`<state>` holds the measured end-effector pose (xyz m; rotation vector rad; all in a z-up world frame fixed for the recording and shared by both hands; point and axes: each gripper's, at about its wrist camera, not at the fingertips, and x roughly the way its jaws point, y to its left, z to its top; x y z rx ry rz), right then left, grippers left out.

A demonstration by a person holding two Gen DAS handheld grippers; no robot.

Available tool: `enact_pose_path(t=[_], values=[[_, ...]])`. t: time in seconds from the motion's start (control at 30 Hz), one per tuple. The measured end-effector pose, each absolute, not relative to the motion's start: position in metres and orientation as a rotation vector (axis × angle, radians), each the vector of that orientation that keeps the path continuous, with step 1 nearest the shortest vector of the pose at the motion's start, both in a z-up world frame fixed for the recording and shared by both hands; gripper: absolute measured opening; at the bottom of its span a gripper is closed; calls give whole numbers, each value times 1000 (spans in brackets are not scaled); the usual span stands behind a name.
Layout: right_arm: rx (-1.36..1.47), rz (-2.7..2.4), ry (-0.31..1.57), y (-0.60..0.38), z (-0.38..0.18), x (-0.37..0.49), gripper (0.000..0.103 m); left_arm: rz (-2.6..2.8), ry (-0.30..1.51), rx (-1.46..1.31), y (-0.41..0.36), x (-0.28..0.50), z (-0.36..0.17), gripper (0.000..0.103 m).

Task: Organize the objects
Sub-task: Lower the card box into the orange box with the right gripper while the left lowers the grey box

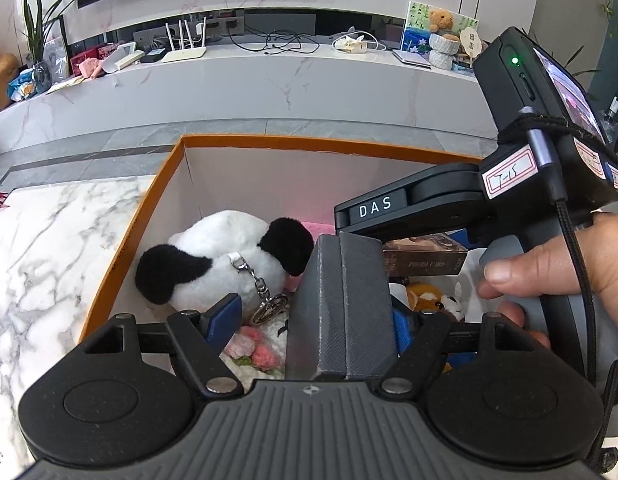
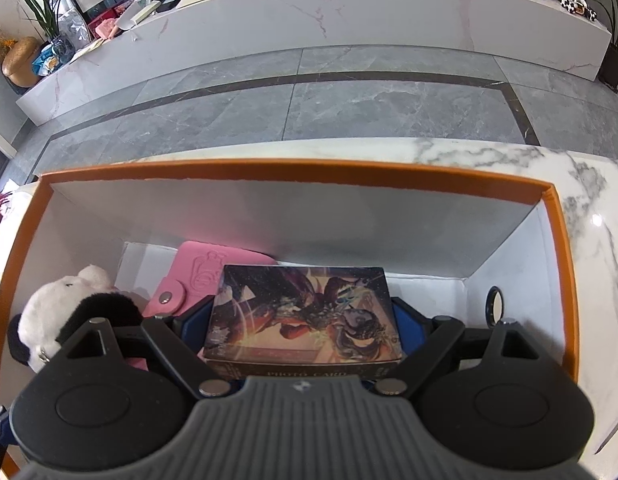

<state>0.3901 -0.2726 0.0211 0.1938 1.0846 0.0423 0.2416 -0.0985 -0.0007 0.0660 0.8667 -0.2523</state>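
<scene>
Gripped between the blue pads of the right claw is a photo card box with dark illustrated artwork on its lid; the claw is clenched on its 2 sides and holds it inside the orange-rimmed storage box. That storage box stands on the marble desk.

Left claw is clenched on a grey block, made of 2 slabs pressed face to face, held upright over the same storage box. The right claw's housing, marked "DAS", crosses the left view just behind the block, with the person's right hand on its handle.

Contents of the storage box:
- panda plush with a metal keychain clip, lying at the left side; also seen in the right view;
- pink snap-button pouch, flat on the floor of the box, between the panda and the photo card box;
- small pink knitted flowers below the panda;
- small orange and white plush to the right of the block;
- small black ring near the right wall.
</scene>
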Motion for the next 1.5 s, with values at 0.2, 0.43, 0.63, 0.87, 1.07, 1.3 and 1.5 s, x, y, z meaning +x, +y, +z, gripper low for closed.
enact_pose_path(t=[0.2,0.43,0.63,0.87,1.07,1.3,1.5], values=[[185,48,1068,-273,29,387,90,-249,854,66,-98,236,3,86],[174,46,1048,-268,42,376,90,-250,839,59,-94,230,11,86],[157,47,1023,-263,62,357,90,-251,808,58,-90,217,26,87],[136,36,983,-263,86,326,90,-237,764,60,-77,202,44,87],[142,30,960,-268,102,301,90,-232,732,49,-65,190,60,87],[151,23,936,-272,114,279,90,-225,723,43,-53,182,68,87],[194,42,915,-276,121,266,95,-222,718,29,-42,174,71,87]])
